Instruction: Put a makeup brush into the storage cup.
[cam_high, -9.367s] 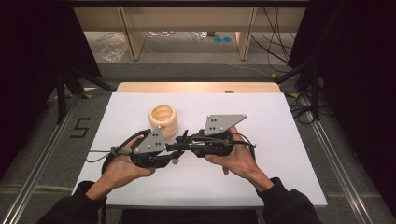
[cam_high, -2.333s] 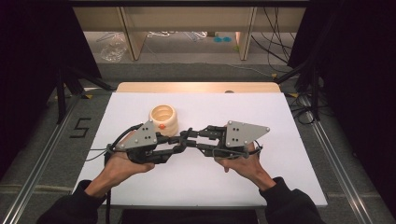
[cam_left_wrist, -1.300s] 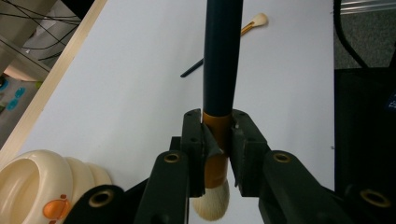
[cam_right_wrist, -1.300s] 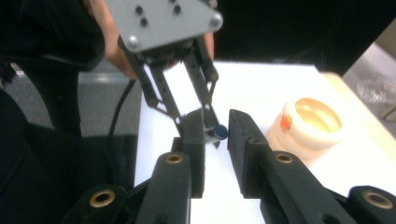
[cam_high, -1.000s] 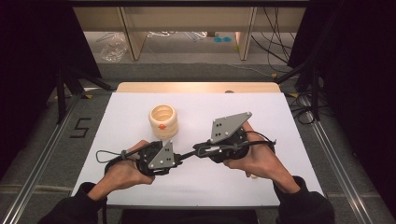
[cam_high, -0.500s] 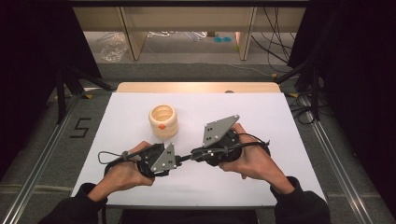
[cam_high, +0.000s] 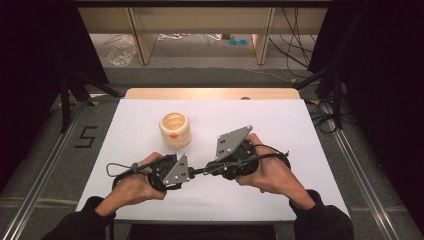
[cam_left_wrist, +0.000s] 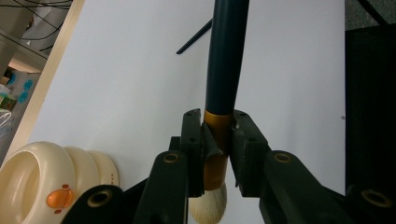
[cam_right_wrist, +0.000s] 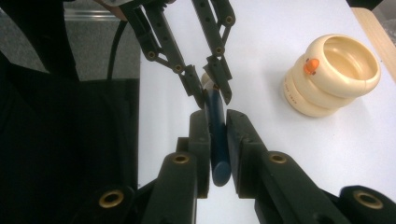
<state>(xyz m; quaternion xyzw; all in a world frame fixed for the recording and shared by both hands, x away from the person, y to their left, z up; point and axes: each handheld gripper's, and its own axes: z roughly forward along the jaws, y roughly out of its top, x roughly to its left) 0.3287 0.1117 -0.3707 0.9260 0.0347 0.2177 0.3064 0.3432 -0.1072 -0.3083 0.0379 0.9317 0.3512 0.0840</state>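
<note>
A makeup brush with a dark teal handle (cam_left_wrist: 226, 60), a gold ferrule (cam_left_wrist: 215, 140) and pale bristles (cam_left_wrist: 208, 205) is held level just above the white table (cam_high: 280, 125) near its front edge. My left gripper (cam_left_wrist: 217, 128) is shut on the ferrule. In the right gripper view my right gripper (cam_right_wrist: 216, 126) is shut on the brush handle (cam_right_wrist: 217, 154) near its tail end, and the left gripper (cam_right_wrist: 210, 88) faces it tip to tip. From above, the left gripper (cam_high: 192, 172) and right gripper (cam_high: 209, 169) meet at the brush (cam_high: 200, 171).
A cream ringed cup (cam_high: 174, 130) with an orange dot stands upright on the table behind the left gripper, also seen as the cup (cam_right_wrist: 334, 74) to the right of the jaws. Dark floor, metal rails and cables surround the table.
Both hands came nearer the table's front edge than seconds ago. Over the last second the right gripper edged slightly left toward the left gripper; the left hand kept still.
</note>
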